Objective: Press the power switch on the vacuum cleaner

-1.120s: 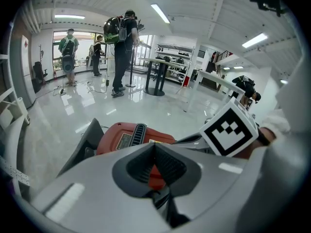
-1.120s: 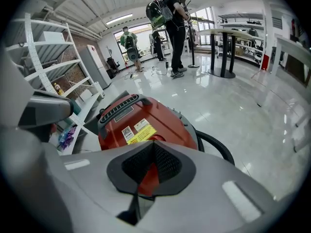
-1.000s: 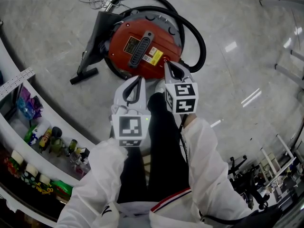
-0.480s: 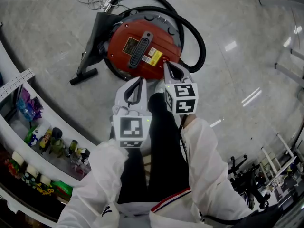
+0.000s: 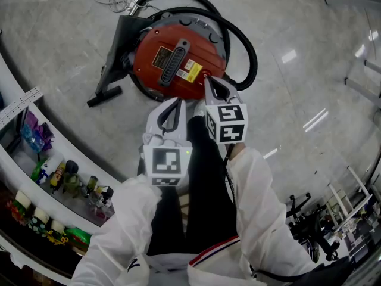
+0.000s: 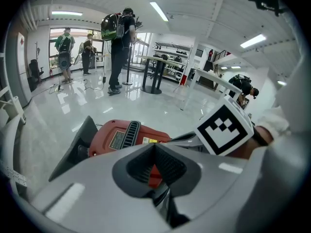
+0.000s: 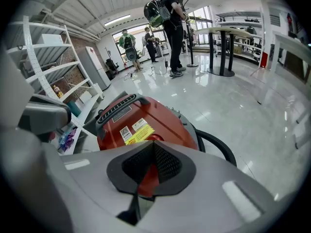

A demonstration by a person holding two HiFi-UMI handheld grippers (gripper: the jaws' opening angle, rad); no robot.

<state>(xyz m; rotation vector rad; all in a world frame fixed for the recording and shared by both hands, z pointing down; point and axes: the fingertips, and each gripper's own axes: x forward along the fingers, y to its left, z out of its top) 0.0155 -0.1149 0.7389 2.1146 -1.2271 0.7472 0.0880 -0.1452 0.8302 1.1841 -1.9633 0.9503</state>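
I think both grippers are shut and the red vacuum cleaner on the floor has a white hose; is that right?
Not quite: the hose is black, not white, as the head view shows. The rest holds: the vacuum cleaner on the floor is red, and the left gripper and right gripper are both shut.
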